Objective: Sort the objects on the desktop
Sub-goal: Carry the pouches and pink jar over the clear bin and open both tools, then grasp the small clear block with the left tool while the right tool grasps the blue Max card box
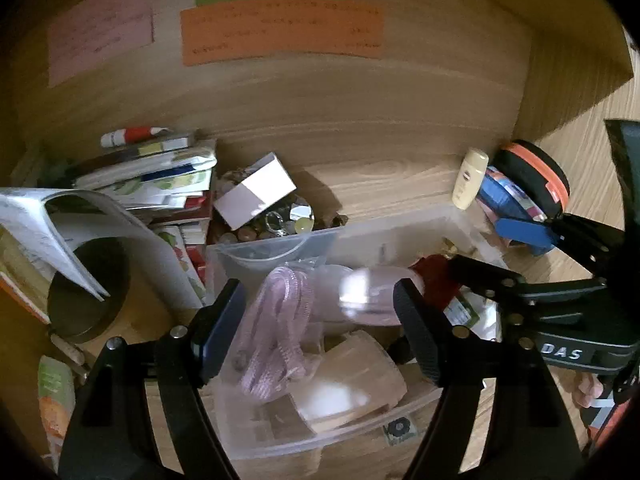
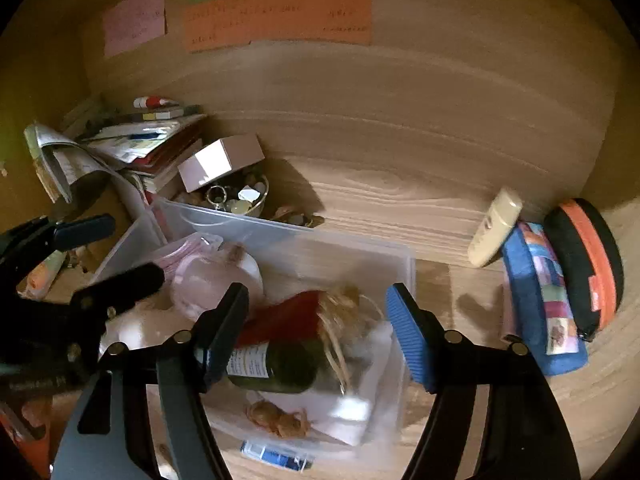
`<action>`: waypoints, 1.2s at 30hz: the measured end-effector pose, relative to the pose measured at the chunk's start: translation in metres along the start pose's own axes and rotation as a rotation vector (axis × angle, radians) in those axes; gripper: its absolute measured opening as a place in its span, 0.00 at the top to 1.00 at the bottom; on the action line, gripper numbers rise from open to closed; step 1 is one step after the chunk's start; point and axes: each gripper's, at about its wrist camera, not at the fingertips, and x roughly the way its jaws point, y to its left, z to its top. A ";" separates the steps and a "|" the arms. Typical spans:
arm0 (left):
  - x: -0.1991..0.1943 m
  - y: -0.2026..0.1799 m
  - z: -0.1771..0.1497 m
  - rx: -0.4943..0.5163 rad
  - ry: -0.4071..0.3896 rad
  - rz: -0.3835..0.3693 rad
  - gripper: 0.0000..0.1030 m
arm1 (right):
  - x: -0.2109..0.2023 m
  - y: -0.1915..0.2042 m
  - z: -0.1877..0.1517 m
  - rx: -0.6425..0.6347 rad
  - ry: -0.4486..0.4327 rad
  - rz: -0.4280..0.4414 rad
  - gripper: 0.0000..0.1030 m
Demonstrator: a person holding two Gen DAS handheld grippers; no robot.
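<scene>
Spread-jawed left gripper (image 1: 316,330) and right gripper (image 2: 316,338) hang, gripping nothing, over the clear bin (image 2: 280,232) at lower centre; best lifted straight clear.

The handwriting on the orange paper strip (image 1: 280,30) and the pink paper note (image 2: 134,18) is too blurred to read. A clear plastic bin (image 2: 280,236) shows only smeared contents; the dark green glass bottle's (image 2: 280,366) label is illegible.

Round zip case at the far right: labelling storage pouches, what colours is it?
Black with an orange band, clearest in the right wrist view: round zip case.
</scene>
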 end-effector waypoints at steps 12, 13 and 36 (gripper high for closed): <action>-0.037 0.001 -0.020 0.006 0.014 0.035 0.13 | -0.056 -0.002 -0.023 -0.015 -0.081 -0.015 0.21; -0.043 0.001 -0.024 0.009 0.015 0.032 0.13 | -0.060 -0.002 -0.026 -0.014 -0.083 -0.011 0.21; -0.045 -0.021 -0.121 0.107 0.219 -0.022 0.10 | -0.055 0.011 -0.114 -0.007 0.037 -0.014 0.20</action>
